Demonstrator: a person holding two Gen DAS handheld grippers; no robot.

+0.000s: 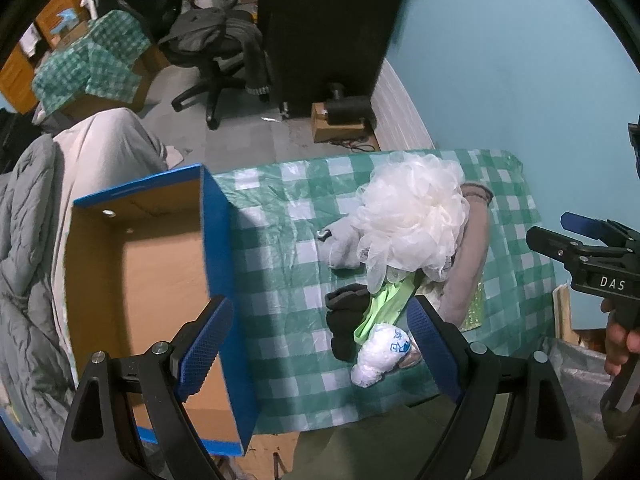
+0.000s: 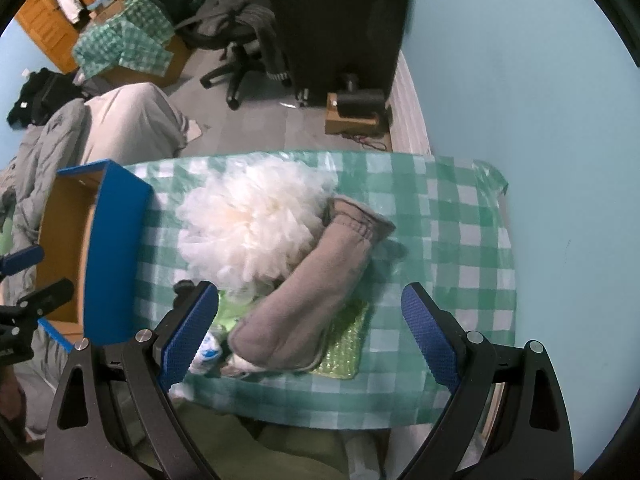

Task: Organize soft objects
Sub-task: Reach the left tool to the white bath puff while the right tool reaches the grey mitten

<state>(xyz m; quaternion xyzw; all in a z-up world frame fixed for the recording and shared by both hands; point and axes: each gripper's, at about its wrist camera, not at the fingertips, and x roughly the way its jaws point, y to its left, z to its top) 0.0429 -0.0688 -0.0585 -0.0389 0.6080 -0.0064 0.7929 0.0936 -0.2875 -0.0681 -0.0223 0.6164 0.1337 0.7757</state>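
The lower part of the pile of soft things is largely hidden: the white mesh bath pouf (image 1: 414,222) lies over a pale grey fabric piece (image 1: 342,246) and a lime-green cloth (image 1: 386,306), and what sits under the long grey-brown padded mitt (image 2: 308,296) cannot be made out beyond a corner of glittery green sponge (image 2: 344,350). A dark grey sock (image 1: 344,326) and a white bundle with blue print (image 1: 382,354) are seen at the near end of the pile. All are found on the green-and-white checked tabletop (image 1: 280,280), just beside the open blue cardboard box (image 1: 218,248) at its left edge.

The left gripper (image 1: 320,350) is held above the near tabletop edge, its fingers (image 1: 204,348) spread wide, with the box wall near one and the white bundle close by the other; nothing is touched. The right gripper (image 2: 310,336) is held over the mitt's near end, fingers likewise spread, the mitt lying between them ungripped. Part of a hand (image 1: 620,340) is seen on the right gripper's handle.
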